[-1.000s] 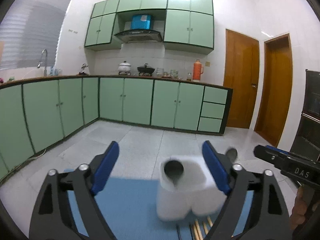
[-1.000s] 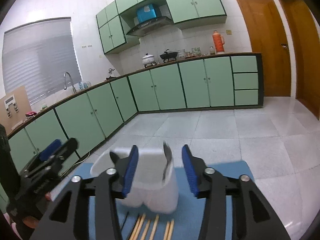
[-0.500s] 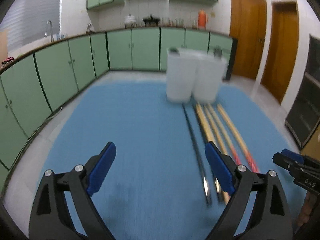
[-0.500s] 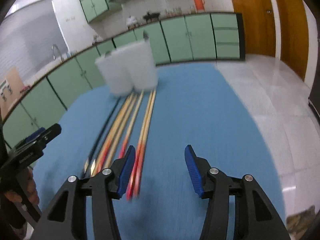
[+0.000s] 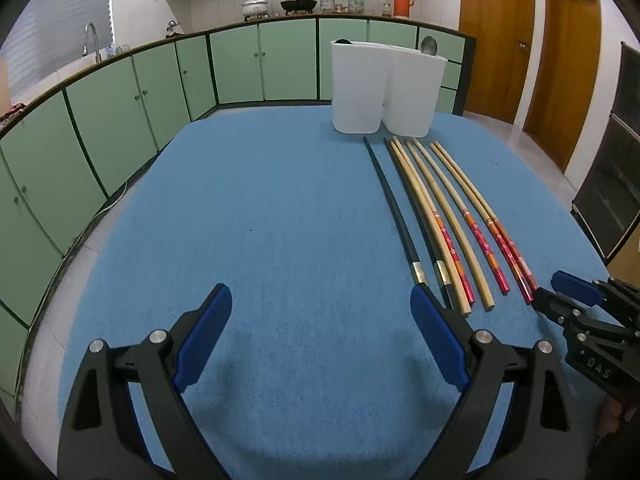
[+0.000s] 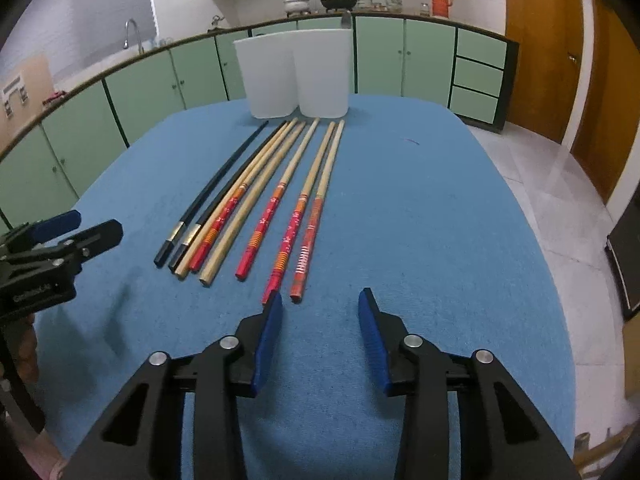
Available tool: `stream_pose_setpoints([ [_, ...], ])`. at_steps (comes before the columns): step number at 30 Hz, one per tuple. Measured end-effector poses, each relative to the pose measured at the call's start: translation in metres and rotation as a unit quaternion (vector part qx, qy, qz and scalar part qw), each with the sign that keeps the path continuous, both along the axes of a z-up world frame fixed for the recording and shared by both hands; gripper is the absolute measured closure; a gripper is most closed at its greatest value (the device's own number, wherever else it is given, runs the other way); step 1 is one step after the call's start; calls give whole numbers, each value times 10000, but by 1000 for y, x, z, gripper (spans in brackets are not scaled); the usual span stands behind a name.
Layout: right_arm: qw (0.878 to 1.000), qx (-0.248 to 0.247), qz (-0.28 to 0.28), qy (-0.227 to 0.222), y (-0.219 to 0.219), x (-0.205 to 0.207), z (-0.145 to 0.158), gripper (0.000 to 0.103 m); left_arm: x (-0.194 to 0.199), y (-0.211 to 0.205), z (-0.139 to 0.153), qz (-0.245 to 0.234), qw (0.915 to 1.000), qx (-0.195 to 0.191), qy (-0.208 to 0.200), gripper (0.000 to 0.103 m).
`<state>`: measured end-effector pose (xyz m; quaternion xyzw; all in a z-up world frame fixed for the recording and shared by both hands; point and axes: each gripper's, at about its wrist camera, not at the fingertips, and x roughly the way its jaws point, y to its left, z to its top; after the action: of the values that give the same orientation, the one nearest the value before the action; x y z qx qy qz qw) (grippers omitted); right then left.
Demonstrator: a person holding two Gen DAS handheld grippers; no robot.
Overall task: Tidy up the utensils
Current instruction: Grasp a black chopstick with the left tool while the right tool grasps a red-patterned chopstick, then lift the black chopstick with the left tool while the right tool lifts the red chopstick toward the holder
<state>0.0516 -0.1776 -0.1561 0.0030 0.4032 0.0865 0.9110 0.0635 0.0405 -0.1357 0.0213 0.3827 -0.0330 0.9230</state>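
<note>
- Left gripper [image 5: 320,334] was wide, nothing between the pads, over bare blue table [image 5: 248,208] at the near side.
- Right gripper [image 6: 320,334] was narrower and closing, nothing between the pads; its left pad [image 6: 269,344] sat just near of the red chopstick ends.
- Chopsticks [image 6: 280,196] lay in a row on the table, running near to far: two black [image 6: 218,188] at left, then plain and red-handled wooden ones.
- Their far tips ended just short of the white two-part holder [image 6: 296,74] at the far edge.
- Holder stood upright; a spoon [image 5: 429,45] stuck up from its right part, a dark utensil top from its left part.
- Each gripper showed at the edge of the other's view, well apart.
</note>
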Motion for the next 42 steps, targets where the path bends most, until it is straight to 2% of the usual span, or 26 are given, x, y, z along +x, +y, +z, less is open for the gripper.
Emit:
stream_pose_setpoints([
  [4, 9999, -84, -62, 40, 1, 6, 2, 71, 4, -7, -4, -99, 9998, 6, 151, 15],
  [6, 9998, -120, -130, 51, -1, 6, 2, 83, 3, -13, -6, -155, 9997, 10, 190, 16],
  [9, 9997, -58, -210, 64, -6, 7, 2, 90, 7, -19, -10, -226, 9992, 33, 323, 24],
  [16, 9997, 86, -209, 73, -10, 7, 1, 90, 9, -27, -17, -318, 9981, -150, 503, 29],
  [23, 9996, 147, -205, 81, -10, 7, 1, 90, 18, -40, -21, -295, 9978, -46, 592, 36],
  [29, 9996, 109, -239, 79, -9, 8, 0, 90, 17, -46, -19, -326, 9979, -4, 564, 56],
  [32, 9995, 117, -274, 87, -9, 8, 0, 90, 16, -53, -17, -374, 9978, -67, 549, 71],
  [34, 9995, 128, -282, 86, -9, 8, 0, 90, 15, -56, -17, -446, 9974, -143, 548, 86],
  [36, 9994, 199, -270, 99, -10, 9, 0, 98, 14, -60, -17, -495, 9971, -197, 540, 96],
  [42, 9988, 363, -326, 34, -15, 6, 8, 98, 13, -54, -13, -399, 9971, -390, 518, 97],
])
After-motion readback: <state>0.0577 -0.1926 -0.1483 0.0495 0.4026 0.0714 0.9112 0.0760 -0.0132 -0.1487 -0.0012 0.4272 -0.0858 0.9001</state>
